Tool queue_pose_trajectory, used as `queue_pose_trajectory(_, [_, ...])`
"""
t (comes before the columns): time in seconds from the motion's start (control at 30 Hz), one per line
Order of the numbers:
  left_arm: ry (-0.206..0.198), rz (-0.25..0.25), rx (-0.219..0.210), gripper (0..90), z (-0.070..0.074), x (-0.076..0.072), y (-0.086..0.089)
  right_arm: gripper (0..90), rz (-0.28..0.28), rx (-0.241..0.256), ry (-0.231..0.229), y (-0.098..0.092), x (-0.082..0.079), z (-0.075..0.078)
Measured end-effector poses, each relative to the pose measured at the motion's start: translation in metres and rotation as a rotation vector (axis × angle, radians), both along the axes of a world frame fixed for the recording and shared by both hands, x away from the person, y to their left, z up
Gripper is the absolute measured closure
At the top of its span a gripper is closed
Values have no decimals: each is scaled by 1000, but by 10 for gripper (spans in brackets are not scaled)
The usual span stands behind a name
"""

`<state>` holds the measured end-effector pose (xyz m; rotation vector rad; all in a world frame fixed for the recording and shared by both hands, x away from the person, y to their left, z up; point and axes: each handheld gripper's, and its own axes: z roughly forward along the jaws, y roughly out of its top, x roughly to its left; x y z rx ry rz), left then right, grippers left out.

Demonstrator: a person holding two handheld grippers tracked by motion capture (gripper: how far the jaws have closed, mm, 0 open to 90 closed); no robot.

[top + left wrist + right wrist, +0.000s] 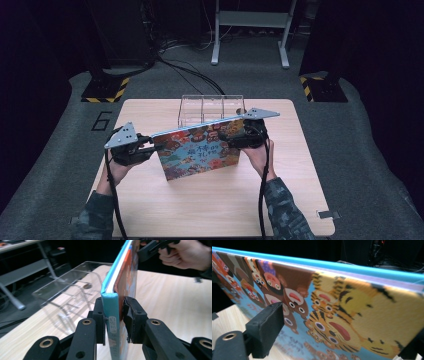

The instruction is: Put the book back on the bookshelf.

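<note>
Wooden table (210,200): picture book (197,150) upright, spine clamped in left hand-held gripper (145,146).

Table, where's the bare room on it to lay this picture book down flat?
The widest bare patch of the table is the near half, between the two forearms below the book. Narrower strips lie along the left edge beyond the left gripper and the right edge beyond the right gripper. The far middle is crowded: the clear acrylic organizer stands right behind the book.
</note>
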<state>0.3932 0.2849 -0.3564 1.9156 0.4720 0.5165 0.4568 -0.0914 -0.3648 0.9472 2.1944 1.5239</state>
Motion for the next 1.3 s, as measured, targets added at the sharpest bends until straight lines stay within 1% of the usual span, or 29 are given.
queue_pose_trajectory(0.07, [2, -1, -10, 723, -2, -1, 3, 128, 2, -3, 3, 3, 2, 0])
queue_pose_trajectory(0.1, [-2, 0, -11, 721, -2, -1, 3, 121, 3, 1, 15, 4, 2, 0])
queue_pose_trajectory(0.13, [-2, 0, -14, 720, -2, -1, 3, 114, 4, 2, 9, 4, 4, 0])
queue_pose_trajectory(0.17, [2, -4, -21, 716, -2, 0, 4, 113, 5, 4, 10, 4, 5, -1])
queue_pose_trajectory(0.2, [23, 1, -46, 706, -3, 1, 3, 114, 5, 11, 13, 4, 5, -1])
queue_pose_trajectory(0.23, [26, -8, -54, 699, -3, 3, 3, 115, 0, 18, 20, 4, 5, -1])
queue_pose_trajectory(0.27, [36, -12, -81, 670, -4, 5, 3, 116, 2, 17, 17, 4, 5, -1])
queue_pose_trajectory(0.3, [62, -32, -103, 633, -3, 8, 1, 117, -2, 18, 20, 4, 5, -1])
queue_pose_trajectory(0.37, [77, -55, -114, 564, -3, 11, -3, 117, -3, 14, 21, 4, 5, -1])
queue_pose_trajectory(0.4, [85, -79, -126, 540, -3, 14, -4, 117, -3, 14, 20, 4, 6, -1])
queue_pose_trajectory(0.43, [85, -92, -139, 507, -2, 16, -6, 118, -4, 13, 21, 5, 6, -1])
queue_pose_trajectory(0.5, [93, -93, -146, 500, -1, 19, -10, 118, -5, 14, 26, 5, 7, -1])
queue_pose_trajectory(0.53, [89, -99, -143, 507, 0, 21, -12, 119, -4, 14, 26, 5, 7, -1])
queue_pose_trajectory(0.6, [96, -107, -142, 516, 2, 23, -15, 123, -3, 15, 28, 4, 7, -1])
queue_pose_trajectory(0.67, [92, -116, -128, 538, 4, 25, -17, 126, -1, 15, 23, 4, 8, -1])
queue_pose_trajectory(0.7, [94, -115, -127, 560, 5, 26, -18, 127, -2, 16, 22, 4, 8, -1])
queue_pose_trajectory(0.73, [87, -109, -116, 565, 6, 26, -20, 127, -2, 17, 23, 4, 8, -1])
queue_pose_trajectory(0.77, [87, -115, -109, 573, 6, 27, -20, 126, -1, 17, 22, 4, 8, -1])
queue_pose_trajectory(0.93, [101, -126, -92, 573, 11, 31, -27, 139, -1, 15, 25, 2, 7, -1])
queue_pose_trajectory(0.97, [93, -135, -76, 572, 13, 32, -27, 139, -6, 13, 30, 0, 6, -1])
queue_pose_trajectory(1.0, [93, -137, -73, 572, 14, 33, -29, 139, -6, 12, 27, -1, 6, -1])
queue_pose_trajectory(1.03, [92, -139, -67, 573, 14, 34, -30, 137, -7, 19, 32, -4, 5, -2])
queue_pose_trajectory(1.07, [104, -147, -48, 575, 14, 34, -32, 134, -8, 12, 23, -7, 4, -2])
queue_pose_trajectory(1.1, [103, -145, -40, 578, 14, 35, -33, 133, -14, 11, 22, -11, 3, -3])
queue_pose_trajectory(1.13, [102, -145, -40, 584, 13, 35, -35, 131, -14, 13, 21, -15, 1, -4])
queue_pose_trajectory(1.2, [104, -151, -20, 597, 15, 36, -35, 122, -28, 9, 32, -27, -3, -10])
queue_pose_trajectory(1.23, [97, -154, -6, 603, 15, 36, -36, 122, -33, 10, 45, -34, -5, -15])
queue_pose_trajectory(1.27, [111, -160, -10, 607, 15, 36, -37, 119, -41, 1, 65, -44, -7, -23])
queue_pose_trajectory(1.3, [118, -158, 0, 611, 15, 36, -38, 119, -56, -2, 78, -51, -7, -29])
